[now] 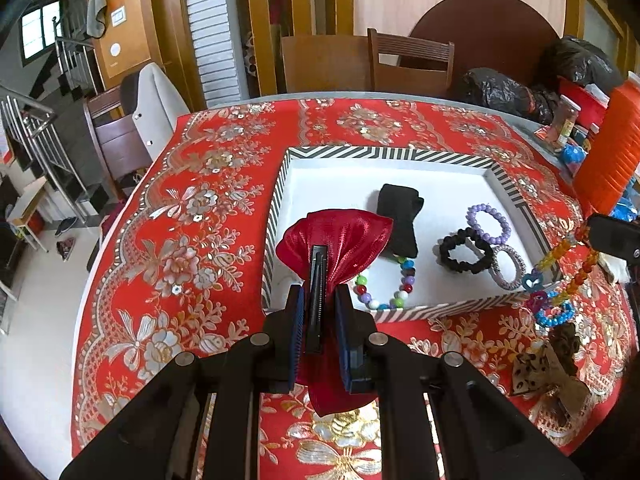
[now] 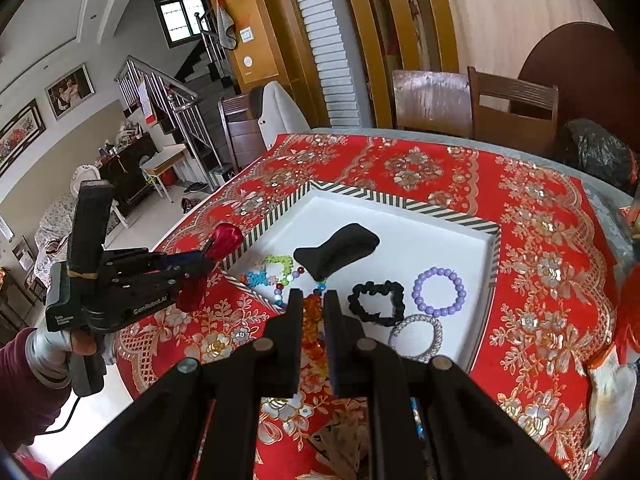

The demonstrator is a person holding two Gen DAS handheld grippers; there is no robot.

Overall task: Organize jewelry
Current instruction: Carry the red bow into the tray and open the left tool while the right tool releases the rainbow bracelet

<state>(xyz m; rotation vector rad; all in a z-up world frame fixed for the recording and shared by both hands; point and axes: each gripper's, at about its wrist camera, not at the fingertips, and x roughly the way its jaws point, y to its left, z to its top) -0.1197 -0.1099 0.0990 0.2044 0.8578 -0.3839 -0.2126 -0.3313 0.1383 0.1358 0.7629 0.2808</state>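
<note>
The worktop (image 1: 224,208) wears a red cloth with gold and silver flowers. Ahead of both claws sits a shallow white tray (image 1: 384,154) with a black-and-white striped rim.

The left claw (image 1: 318,312) is clamped on a red velvet bow clip (image 1: 336,240), its black toothed clip upright between the blue pads and the glossy pleated fabric fanning out above and hanging below the fingers; the bow is lifted over the tray's near left corner. In the right wrist view the same bow (image 2: 224,242) shows off to the left, just outside the tray rim.

Beyond the left claw, inside the tray, lies a black fabric bow (image 1: 400,216). Right of it are a black scrunchie (image 1: 466,251), a lilac bead bracelet (image 1: 489,224) and a silver sparkly bangle (image 1: 508,268), close together. A multicoloured bead bracelet (image 1: 384,284) lies just ahead-right of the claw.

The right claw (image 2: 312,308) is closed narrowly on a string of orange, yellow and blue beads (image 2: 312,322), which dangles over the tray's near edge (image 1: 560,276). A leopard-print bow (image 1: 536,372) rests on the cloth outside the tray.
</note>
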